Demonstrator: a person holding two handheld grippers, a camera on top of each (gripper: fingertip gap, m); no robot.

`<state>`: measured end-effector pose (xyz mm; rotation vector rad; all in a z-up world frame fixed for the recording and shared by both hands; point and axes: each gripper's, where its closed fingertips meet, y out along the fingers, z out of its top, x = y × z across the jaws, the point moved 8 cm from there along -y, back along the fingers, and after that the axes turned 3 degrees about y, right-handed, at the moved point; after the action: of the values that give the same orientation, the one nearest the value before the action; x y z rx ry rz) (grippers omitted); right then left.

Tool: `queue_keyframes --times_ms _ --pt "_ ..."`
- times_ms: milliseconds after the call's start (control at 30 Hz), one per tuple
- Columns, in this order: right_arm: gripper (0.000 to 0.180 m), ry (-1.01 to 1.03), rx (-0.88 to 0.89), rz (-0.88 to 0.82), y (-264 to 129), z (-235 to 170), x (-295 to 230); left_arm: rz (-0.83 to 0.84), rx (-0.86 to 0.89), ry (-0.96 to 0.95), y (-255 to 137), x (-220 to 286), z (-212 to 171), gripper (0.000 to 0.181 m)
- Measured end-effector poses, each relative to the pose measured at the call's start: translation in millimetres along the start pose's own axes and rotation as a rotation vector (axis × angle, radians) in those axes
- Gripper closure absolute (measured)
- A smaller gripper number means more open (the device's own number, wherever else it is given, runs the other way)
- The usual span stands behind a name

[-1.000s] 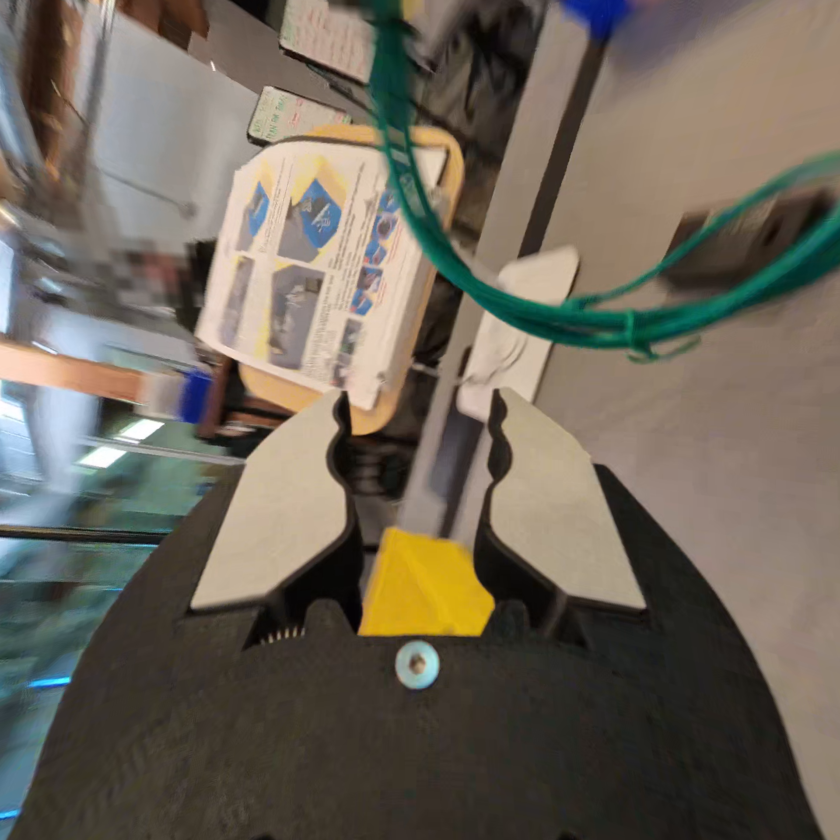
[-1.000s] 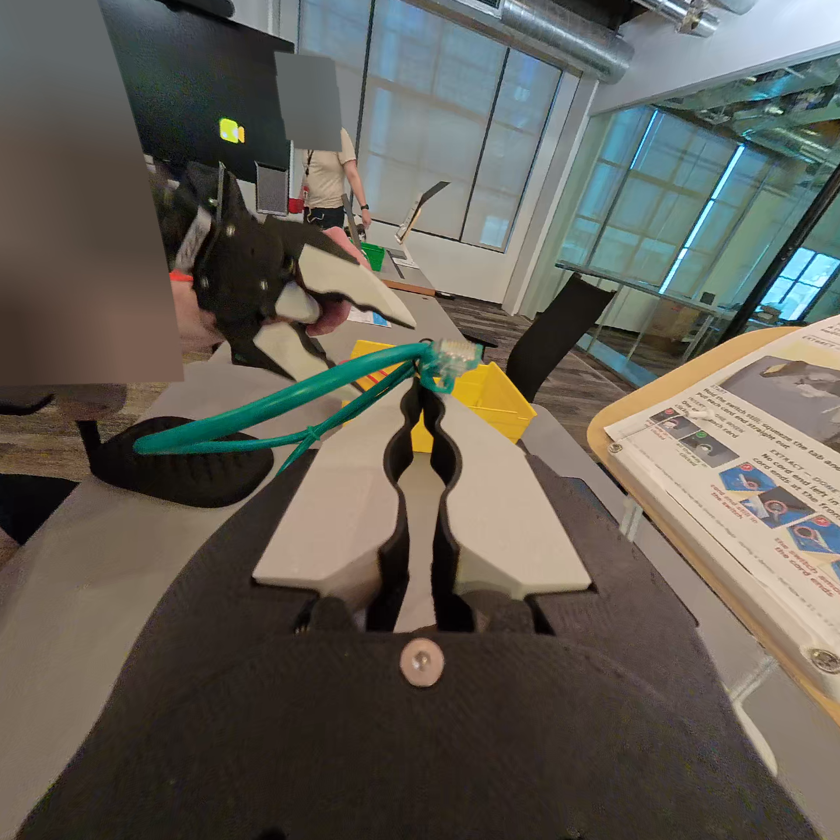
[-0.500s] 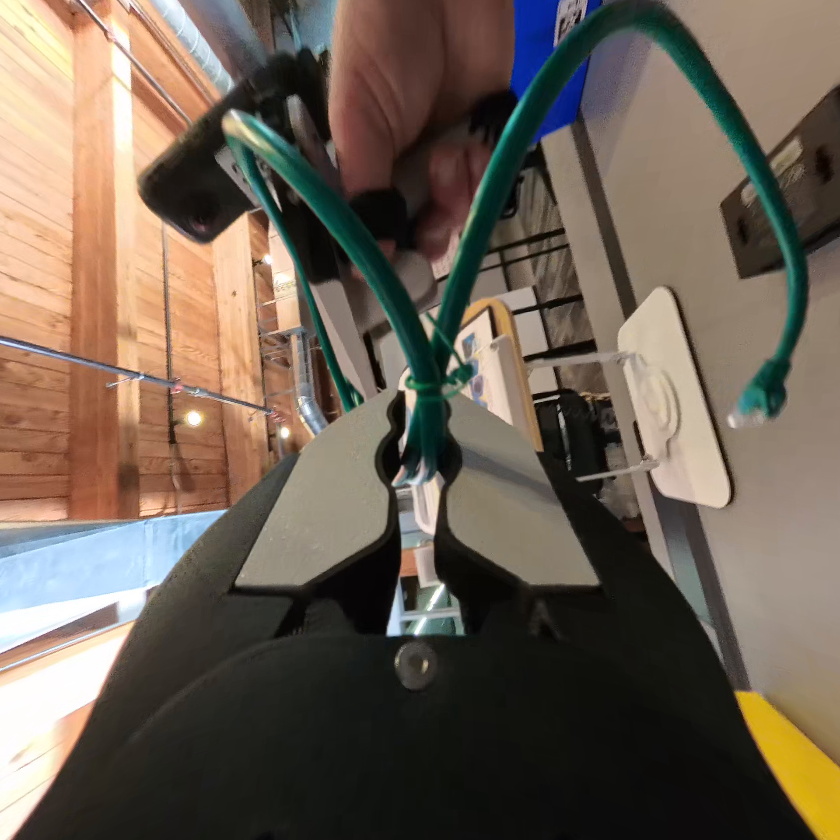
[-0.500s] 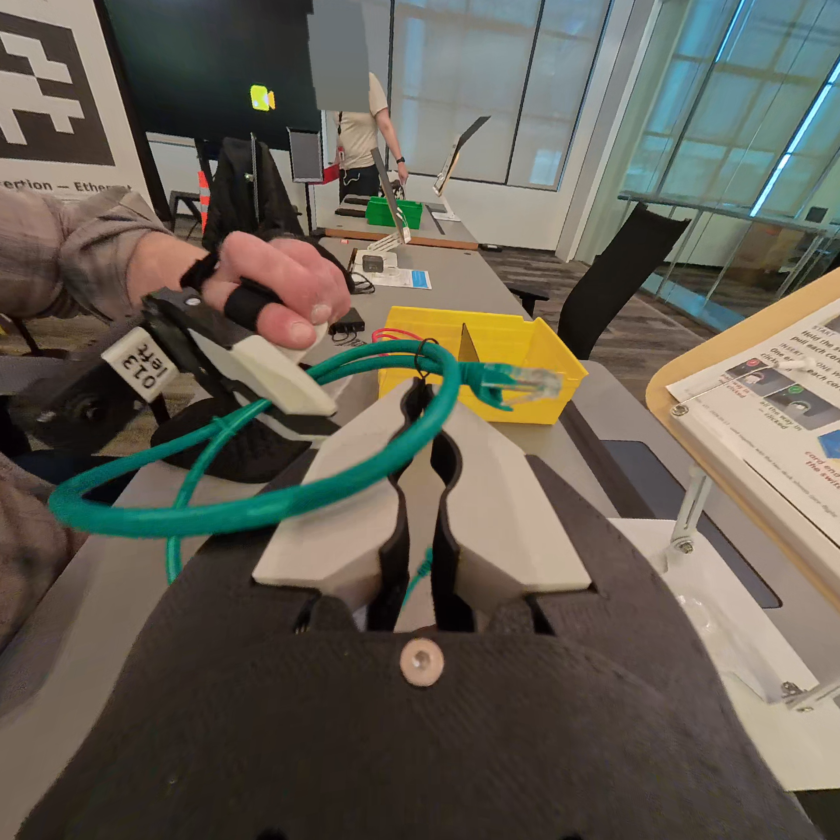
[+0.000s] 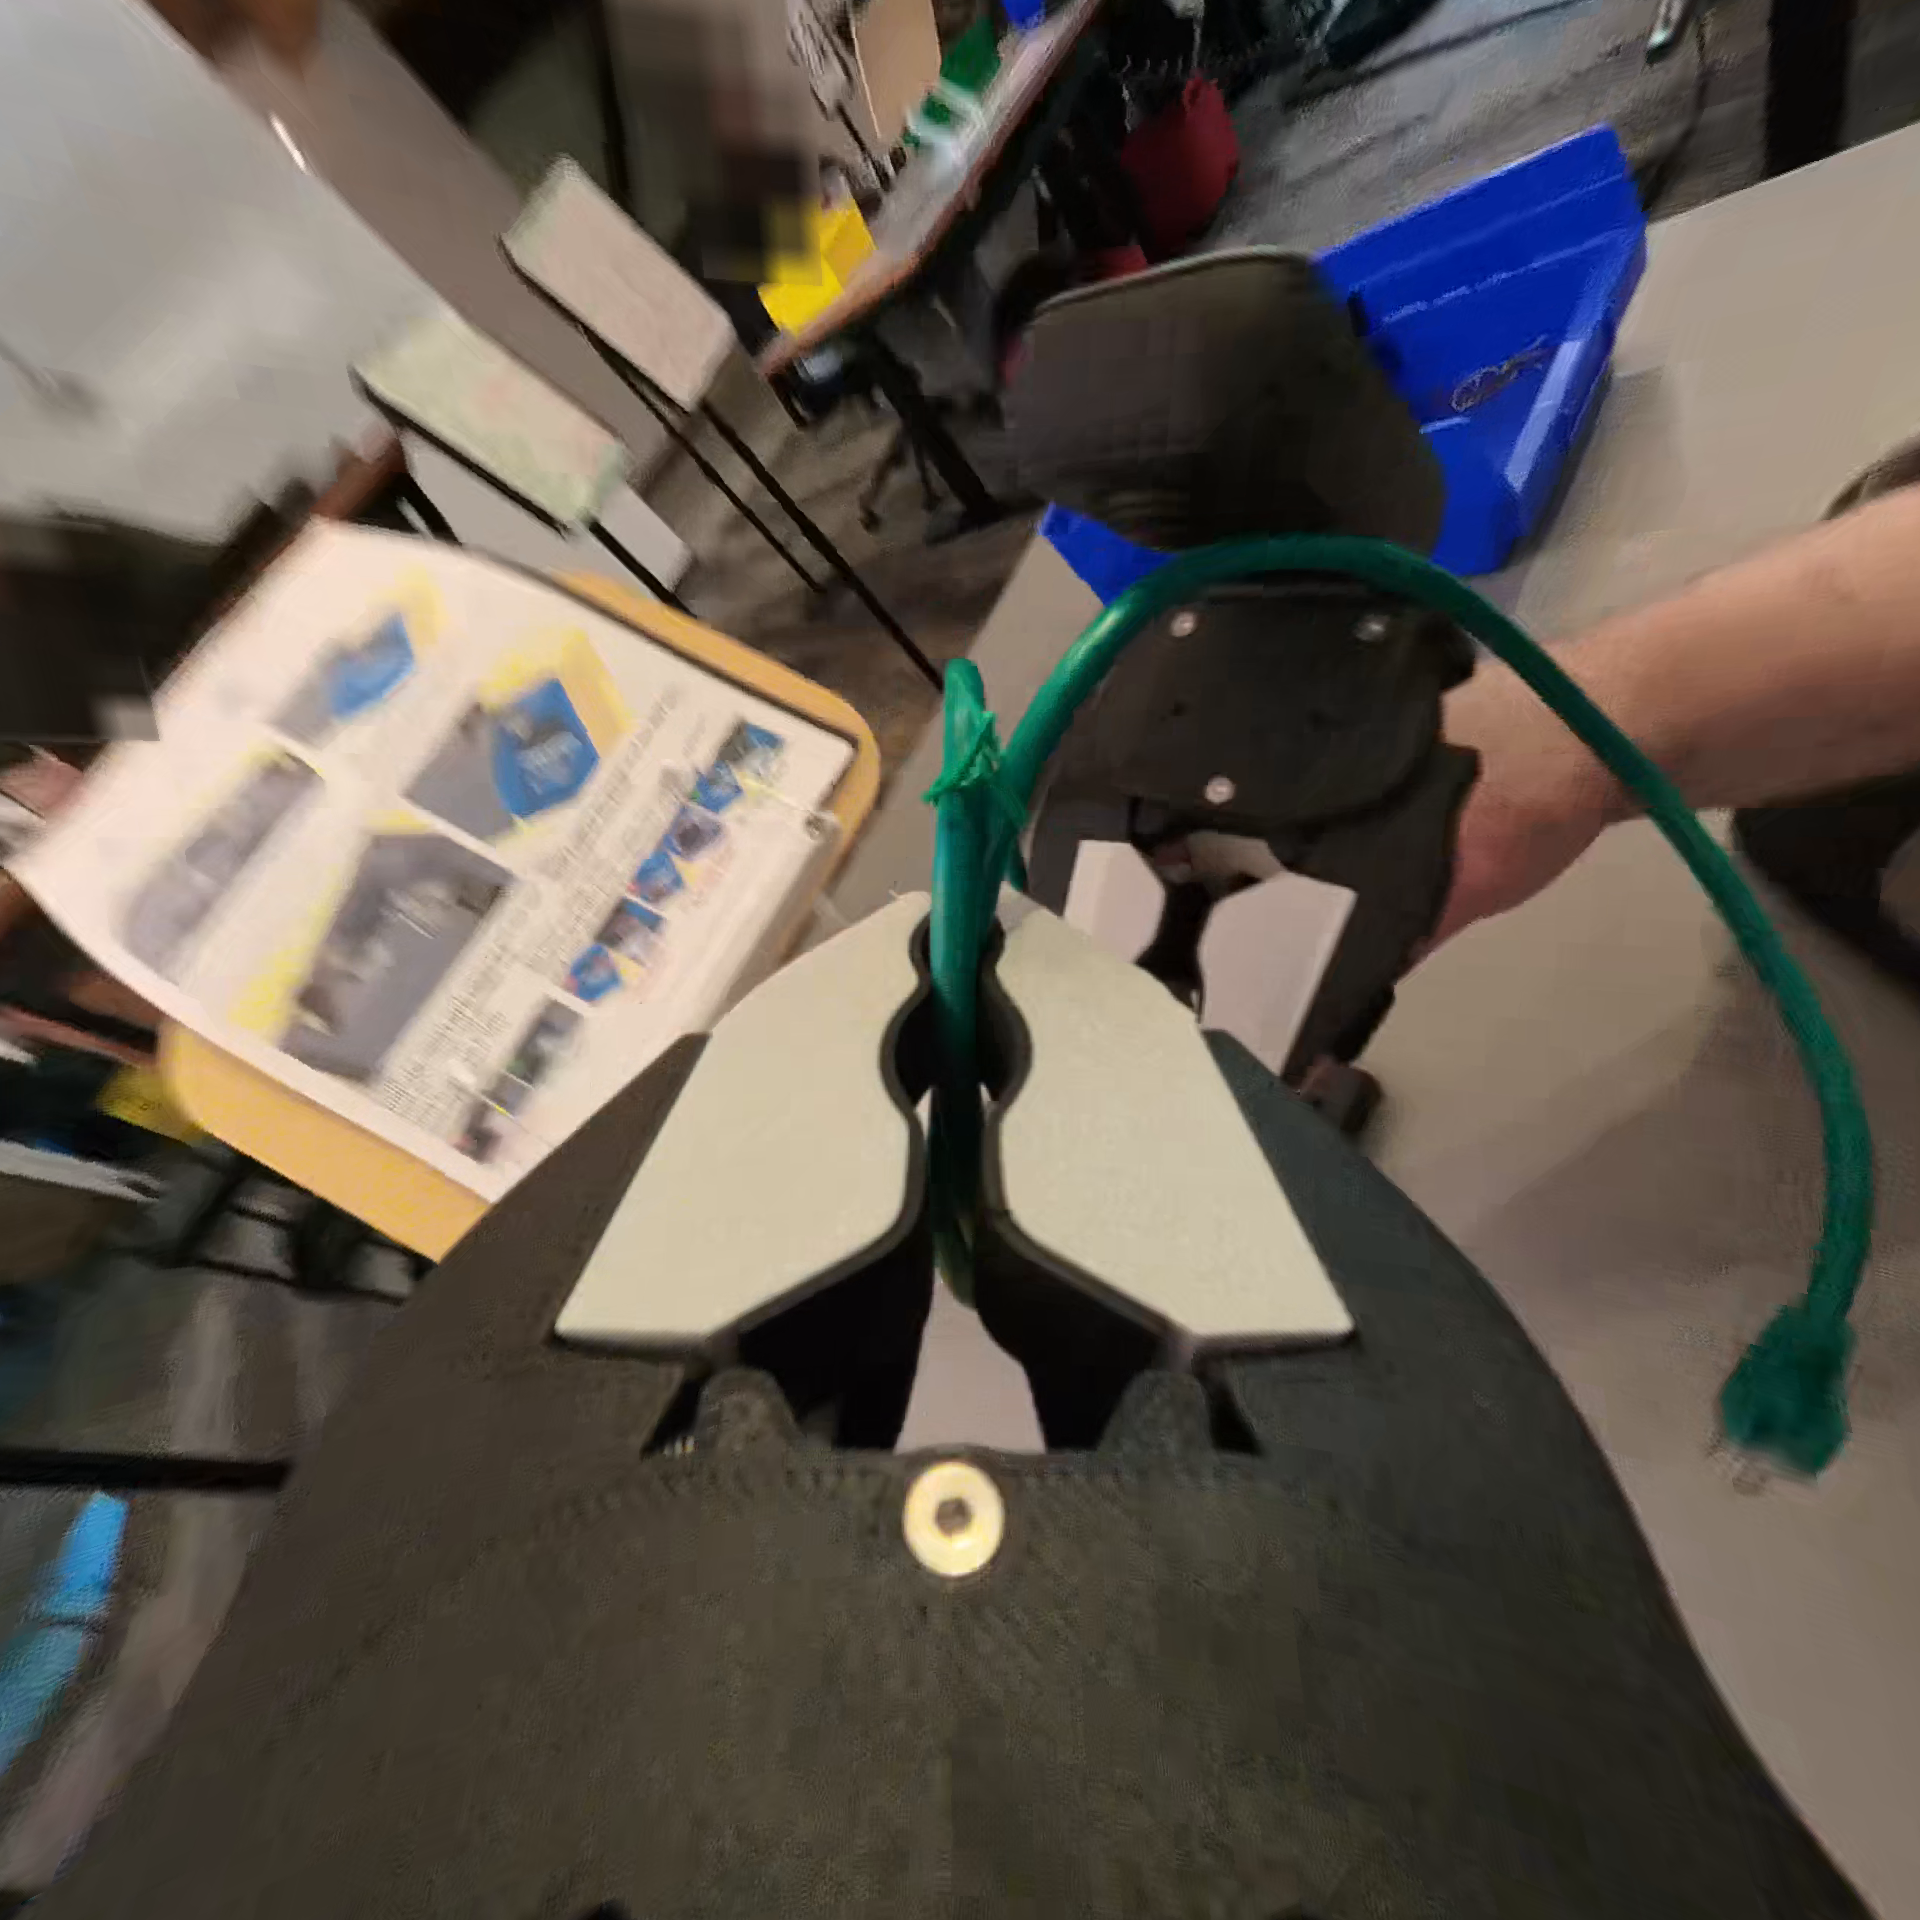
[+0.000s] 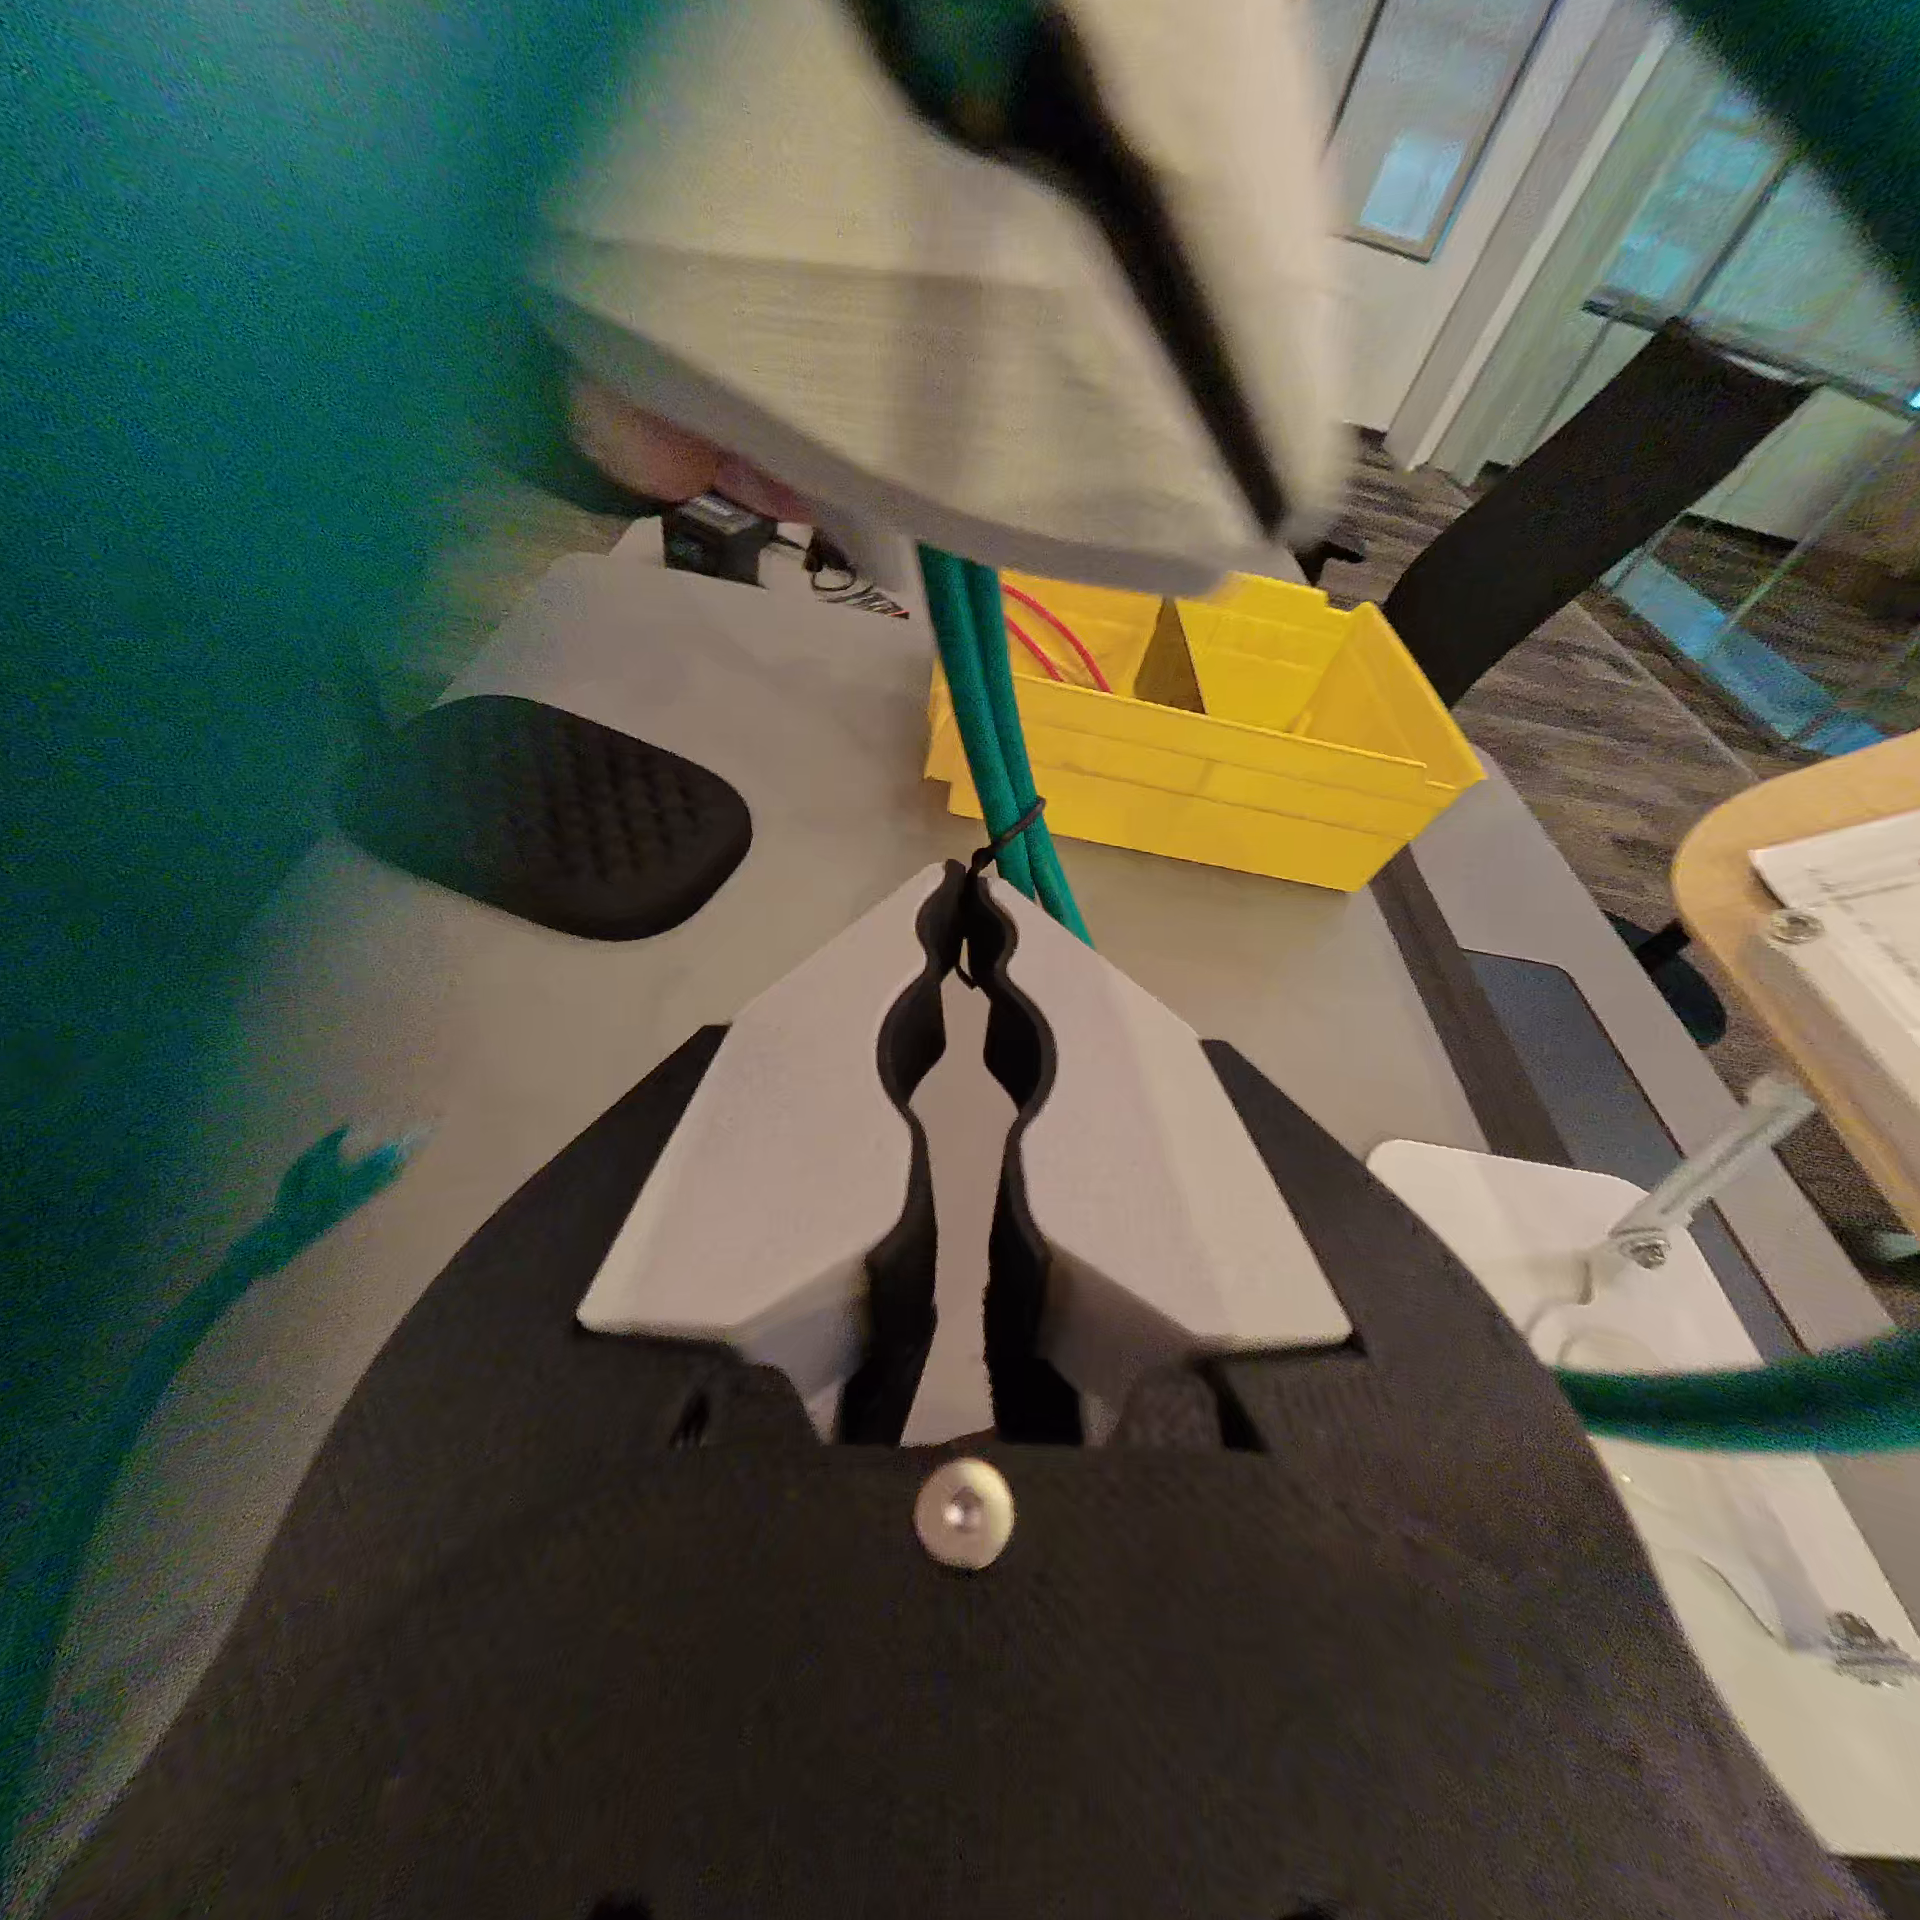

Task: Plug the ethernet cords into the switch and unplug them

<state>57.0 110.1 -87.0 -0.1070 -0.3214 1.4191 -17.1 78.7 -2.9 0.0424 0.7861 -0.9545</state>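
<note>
A green ethernet cord (image 5: 1621, 748) is tied in a bundle. My left gripper (image 5: 961, 935) is shut on the bundle, and one end arcs right and hangs down to its plug (image 5: 1782, 1392). In the right wrist view the doubled cord (image 6: 987, 727) runs down from the left gripper's fingers (image 6: 935, 364) overhead. My right gripper (image 6: 971, 904) is shut, its tips pinching the thin black tie (image 6: 1013, 831) around the cord. A loose plug (image 6: 343, 1164) shows at the left. The right gripper (image 5: 1268, 748), held by a hand, faces my left one. No switch is in view.
A yellow bin (image 6: 1195, 748) and a black pad (image 6: 551, 810) sit on the grey table (image 6: 810, 727). A blue bin (image 5: 1507, 343) is at the far edge. A sheet on a wooden board (image 5: 447, 831) stands on a white base (image 6: 1662, 1455). Green cord blurs the right view's left side. Spacing between my two grippers at the tips: around 10 cm.
My left gripper has shut on the cord bundle and swung round over the table. My right gripper has left the plug end and now pinches the black tie just under the left fingers.
</note>
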Motion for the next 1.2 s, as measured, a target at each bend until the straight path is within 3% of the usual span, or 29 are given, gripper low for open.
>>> queue_keyframes --times_ms 267,467,600,767,933,1200 --pt "0.18 -0.014 0.008 0.098 25.0 -4.3 -21.5 -0.234 -0.296 -0.418 44.4 -32.3 -43.8 0.179" --pt "0.18 0.052 0.085 0.181 30.8 -4.6 -28.2 -0.453 -0.481 -0.514 72.8 -20.7 -77.1 0.175" --pt "0.18 0.151 0.195 0.246 26.9 -3.5 -29.1 -0.643 -0.509 -0.654 83.1 -13.8 -91.8 0.123" --pt "0.18 0.284 0.298 0.329 17.6 -3.5 -23.2 -0.672 -0.306 -0.8 73.1 -31.0 -89.4 0.098" --pt "0.18 0.324 0.273 0.352 18.4 -10.7 -20.7 -0.508 -0.18 -0.792 47.7 -62.4 -83.0 0.089" --pt "0.18 0.431 0.234 0.41 30.8 -18.4 -18.4 -0.4 -0.286 -0.78 35.9 -90.6 -86.4 0.082"
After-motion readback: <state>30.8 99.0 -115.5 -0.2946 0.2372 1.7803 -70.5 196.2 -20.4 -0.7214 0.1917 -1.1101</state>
